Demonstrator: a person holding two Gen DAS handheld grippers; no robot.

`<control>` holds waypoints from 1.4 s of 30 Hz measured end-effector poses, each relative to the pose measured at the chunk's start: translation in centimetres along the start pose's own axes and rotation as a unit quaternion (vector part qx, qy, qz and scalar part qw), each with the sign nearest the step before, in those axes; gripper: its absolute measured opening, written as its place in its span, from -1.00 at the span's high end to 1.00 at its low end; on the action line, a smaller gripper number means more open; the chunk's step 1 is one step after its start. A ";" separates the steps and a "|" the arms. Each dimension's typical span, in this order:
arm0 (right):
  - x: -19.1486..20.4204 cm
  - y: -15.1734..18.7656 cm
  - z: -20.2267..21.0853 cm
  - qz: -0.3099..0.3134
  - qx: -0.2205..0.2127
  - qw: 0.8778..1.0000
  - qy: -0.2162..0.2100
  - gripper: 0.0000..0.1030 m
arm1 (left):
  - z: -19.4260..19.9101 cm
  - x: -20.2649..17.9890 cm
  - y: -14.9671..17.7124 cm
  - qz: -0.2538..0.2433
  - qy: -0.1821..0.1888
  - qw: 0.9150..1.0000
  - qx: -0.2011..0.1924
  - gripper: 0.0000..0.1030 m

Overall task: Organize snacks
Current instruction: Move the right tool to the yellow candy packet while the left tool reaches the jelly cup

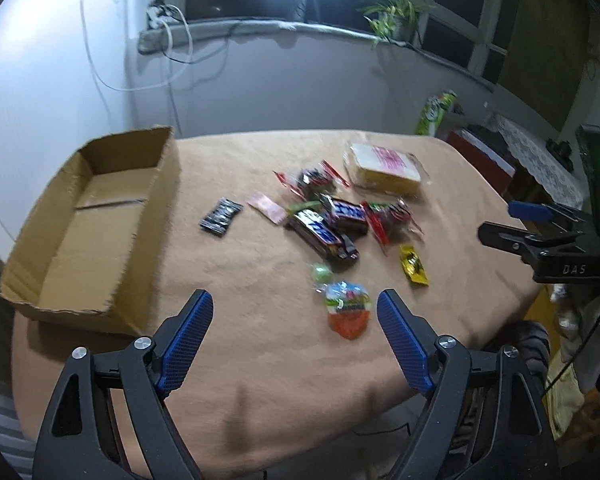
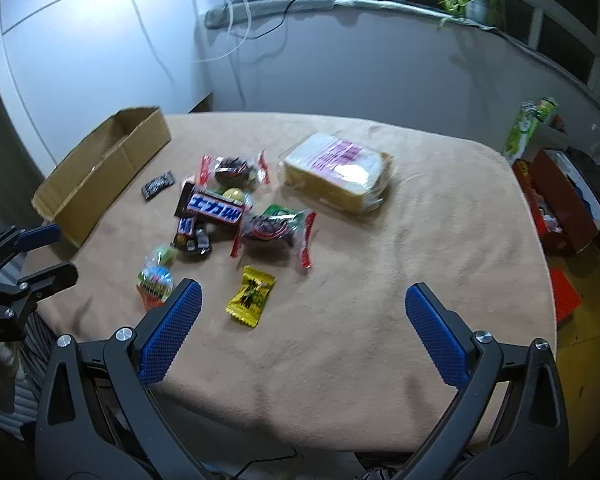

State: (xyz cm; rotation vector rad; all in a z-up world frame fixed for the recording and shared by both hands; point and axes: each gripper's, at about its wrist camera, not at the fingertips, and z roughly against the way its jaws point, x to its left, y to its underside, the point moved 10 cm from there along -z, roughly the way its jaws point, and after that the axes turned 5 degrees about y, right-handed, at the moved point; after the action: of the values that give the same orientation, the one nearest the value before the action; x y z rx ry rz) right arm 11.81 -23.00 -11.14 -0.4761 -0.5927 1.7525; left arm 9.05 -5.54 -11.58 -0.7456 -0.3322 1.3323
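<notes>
Nearby, cardboard box (image 1: 100, 216) holding nothing (snacks (image 1: 332, 220) loose on table (image 1: 260, 360)), left claw (image 1: 296, 304) apart, right claw (image 2: 300, 296) apart.

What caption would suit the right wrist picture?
Open right gripper above a tan-covered table strewn with snacks, yellow candy nearest, empty cardboard box at left.

Matt tan cloth (image 2: 380, 300) covers the bench. Plain brown cardboard box (image 1: 100, 216), rough torn edges. Glossy plastic snack wrappers (image 2: 216, 208). Each tool has textured blue pads (image 2: 172, 332) on black plastic.
</notes>
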 end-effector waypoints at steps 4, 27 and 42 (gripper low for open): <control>0.9 0.7 -1.3 0.019 0.019 1.000 -0.009 -1.00 | -1.1 -0.8 0.4 -0.003 0.016 1.000 0.018 -0.46; 4.2 2.6 -8.5 0.015 0.108 0.992 -0.068 -0.37 | -7.4 -2.7 3.0 0.009 0.048 0.996 0.077 0.02; 4.9 2.1 -9.0 0.052 0.108 0.991 -0.054 0.15 | -8.2 -2.9 2.7 -0.016 0.040 0.997 0.070 0.29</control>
State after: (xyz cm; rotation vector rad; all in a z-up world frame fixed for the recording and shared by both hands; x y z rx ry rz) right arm 14.36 -17.40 -19.63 -0.2672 -0.4535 1.9260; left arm 11.38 -10.58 -18.78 -0.6718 -0.1852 1.2773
